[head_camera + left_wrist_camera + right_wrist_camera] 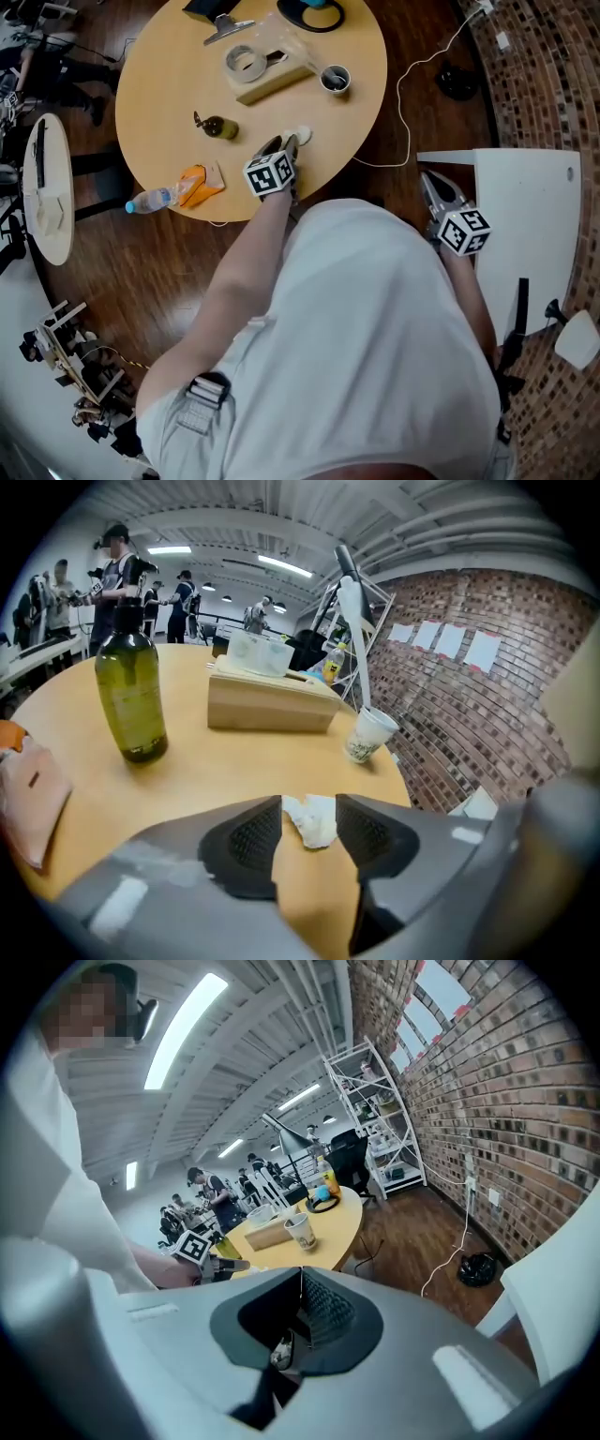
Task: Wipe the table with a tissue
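Shared lab or workshop hall. Indicated by brick wall [506,1101], exposed ceiling [309,517] with strip lights [183,1030], metal shelving rack [370,1119], round wooden table [169,84], wood floor [141,272], people [117,569] standing at benches.

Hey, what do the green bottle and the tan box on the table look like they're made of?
The bottle looks like glossy dark-green glass: translucent, with bright highlights. The box looks like pale matte wood, going by its flat tan faces, though the grain is too blurred to confirm.
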Available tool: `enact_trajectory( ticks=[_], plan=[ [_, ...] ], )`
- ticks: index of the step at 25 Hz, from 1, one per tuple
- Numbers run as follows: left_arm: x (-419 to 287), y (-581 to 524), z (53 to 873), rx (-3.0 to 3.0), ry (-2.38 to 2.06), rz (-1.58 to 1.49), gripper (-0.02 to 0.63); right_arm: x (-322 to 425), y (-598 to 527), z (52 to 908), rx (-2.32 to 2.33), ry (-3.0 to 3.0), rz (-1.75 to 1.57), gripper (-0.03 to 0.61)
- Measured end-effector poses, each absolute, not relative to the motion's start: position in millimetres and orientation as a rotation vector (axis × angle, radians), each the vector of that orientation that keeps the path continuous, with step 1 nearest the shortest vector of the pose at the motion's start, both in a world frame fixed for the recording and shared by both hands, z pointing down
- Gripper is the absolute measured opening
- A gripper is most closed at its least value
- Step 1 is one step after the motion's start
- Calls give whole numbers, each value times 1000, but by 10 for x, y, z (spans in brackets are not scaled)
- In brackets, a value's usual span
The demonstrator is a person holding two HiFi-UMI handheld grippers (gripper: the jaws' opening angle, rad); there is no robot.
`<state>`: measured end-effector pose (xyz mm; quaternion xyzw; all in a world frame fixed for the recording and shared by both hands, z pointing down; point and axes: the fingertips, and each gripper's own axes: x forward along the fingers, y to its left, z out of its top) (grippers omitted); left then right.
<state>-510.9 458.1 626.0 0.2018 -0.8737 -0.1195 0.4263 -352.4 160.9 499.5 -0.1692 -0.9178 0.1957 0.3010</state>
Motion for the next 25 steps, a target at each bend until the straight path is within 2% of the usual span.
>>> enact_trajectory(
  ticks=[3, 6, 9, 11, 15, 18, 21, 25],
  plan=[
    [-5138, 4482, 6418, 531, -2108, -275, 299, -3477, 1509, 5018, -383, -2431, 531, 9],
    [-5152, 4390, 6541, 528, -2060, -248, 305, -3414, 1437, 5062, -321, -2428, 540, 9],
    [-5208, 4436, 6569, 519, -2069, -173, 245, -3389, 1453, 5114, -280, -2430, 560, 9],
    [-5164, 4436, 6642, 558, -2059, -117, 233, -3348, 1450, 5145, -254, -2427, 572, 9],
    [-5093, 4311, 6673, 664, -2032, 50, 141, -3316, 1417, 5171, -222, -2426, 582, 9],
    [-5108, 4243, 6641, 727, -2031, 183, 113, -3356, 1423, 5144, -220, -2437, 580, 9],
    [-5111, 4196, 6548, 771, -2056, 175, 74, -3366, 1431, 5093, -216, -2455, 573, 9],
    [-5094, 4059, 6439, 877, -2078, 166, 74, -3308, 1422, 5112, -176, -2474, 578, 9]
  ],
)
